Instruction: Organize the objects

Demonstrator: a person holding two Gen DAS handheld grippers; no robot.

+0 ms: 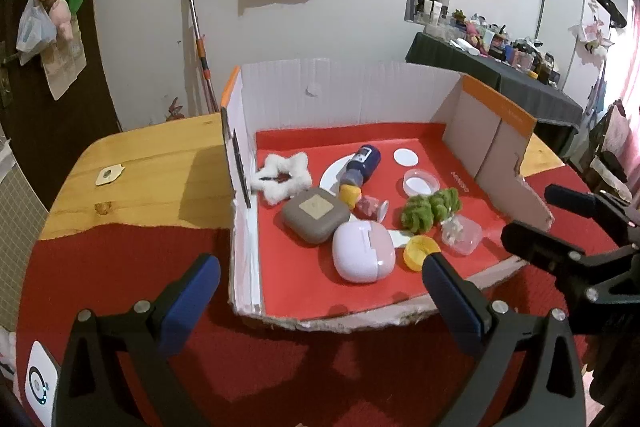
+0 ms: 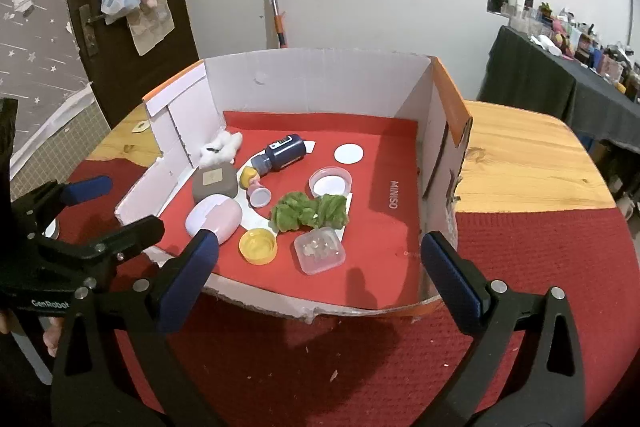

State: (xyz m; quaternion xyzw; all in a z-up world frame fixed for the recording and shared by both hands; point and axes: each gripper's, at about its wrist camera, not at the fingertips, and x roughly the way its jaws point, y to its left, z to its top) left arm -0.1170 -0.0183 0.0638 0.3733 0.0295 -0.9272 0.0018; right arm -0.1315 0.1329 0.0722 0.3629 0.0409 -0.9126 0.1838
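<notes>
Holding bottle [image 2: 285,154], scrunchie [image 2: 309,211] | box [image 2: 320,83] | clear case [image 2: 319,250]: perhaps beads

Both grippers point forward and down, side by side. The left gripper [image 1: 320,279] has its fingers spread wide, nothing between them. The right gripper [image 2: 318,259] likewise stands wide and empty.
</notes>
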